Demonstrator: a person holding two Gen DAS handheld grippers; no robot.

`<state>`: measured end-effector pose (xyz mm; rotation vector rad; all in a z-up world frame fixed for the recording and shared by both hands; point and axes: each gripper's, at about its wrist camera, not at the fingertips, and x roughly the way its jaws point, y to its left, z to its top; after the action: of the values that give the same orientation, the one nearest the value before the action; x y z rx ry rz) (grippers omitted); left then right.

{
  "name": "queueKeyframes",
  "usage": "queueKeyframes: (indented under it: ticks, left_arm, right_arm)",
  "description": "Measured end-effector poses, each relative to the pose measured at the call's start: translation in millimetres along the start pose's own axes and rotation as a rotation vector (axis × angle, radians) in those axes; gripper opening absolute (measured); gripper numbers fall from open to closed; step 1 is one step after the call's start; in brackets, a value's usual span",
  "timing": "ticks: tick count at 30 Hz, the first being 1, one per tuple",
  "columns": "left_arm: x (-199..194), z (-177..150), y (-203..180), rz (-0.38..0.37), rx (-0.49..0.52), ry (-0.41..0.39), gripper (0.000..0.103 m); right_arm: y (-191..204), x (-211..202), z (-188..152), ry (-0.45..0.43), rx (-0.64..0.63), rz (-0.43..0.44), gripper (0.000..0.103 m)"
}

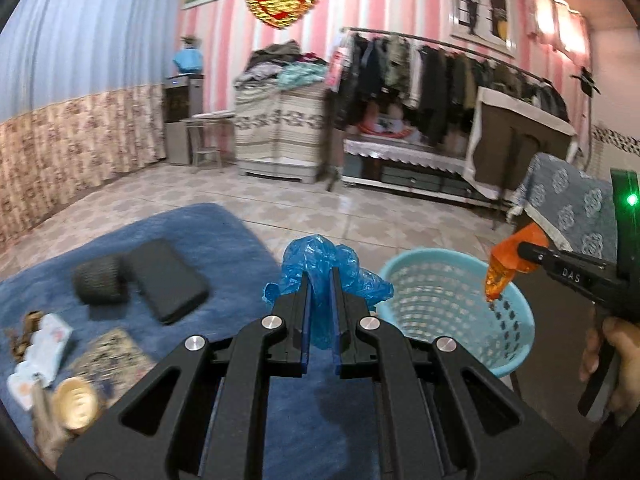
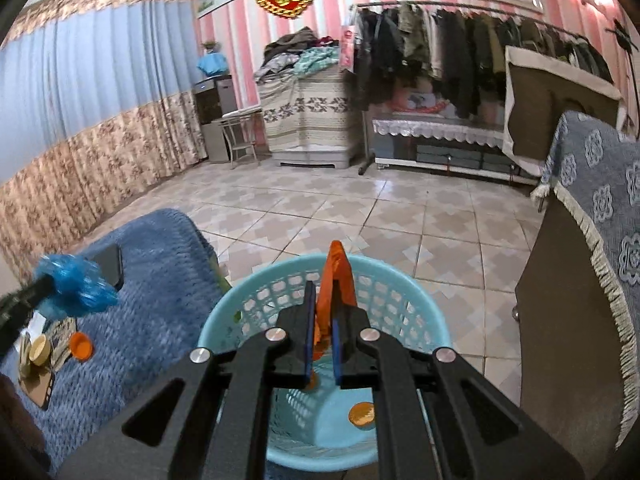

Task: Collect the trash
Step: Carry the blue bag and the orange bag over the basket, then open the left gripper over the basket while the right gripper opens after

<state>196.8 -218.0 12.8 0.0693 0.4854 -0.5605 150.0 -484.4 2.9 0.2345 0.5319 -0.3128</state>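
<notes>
Two grippers, both clamped. Left gripper, jaws pinched tight on a crumpled blue plastic bag, over the blue rug just left of the light-blue basket. Right gripper, jaws closed on an orange wrapper, directly above the basket's mouth. Inside the basket, an orange round scrap on the bottom. On the rug: black case, dark knitted roll, orange cap. Beyond, tiled floor, then a loaded clothes rack.
</notes>
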Motion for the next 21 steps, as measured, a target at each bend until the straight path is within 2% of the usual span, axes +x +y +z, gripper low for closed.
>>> queueKeyframes:
  ticks: [6, 12, 16, 19, 20, 21]
  left_arm:
    - [46, 3, -47, -0.085, 0.044, 0.026, 0.006]
    - [83, 3, -89, -0.159, 0.102, 0.076, 0.006]
    - [100, -1, -106, -0.171, 0.127, 0.099, 0.006]
    - [113, -2, -110, -0.159, 0.124, 0.118, 0.007]
    - [115, -2, -109, -0.16, 0.121, 0.127, 0.01]
    - [118, -2, -106, -0.167, 0.116, 0.143, 0.023]
  right_arm:
    - [-14, 12, 6, 0.012, 0.004, -0.009, 0.007]
    - [-37, 20, 8, 0.024, 0.067, -0.022, 0.007]
    - [-43, 25, 6, 0.031, 0.102, -0.014, 0.007]
    - [-39, 30, 4, 0.041, 0.083, -0.01, 0.007]
    - [-37, 32, 4, 0.044, 0.073, -0.011, 0.007]
    - [-36, 33, 4, 0.045, 0.07, -0.01, 0.007]
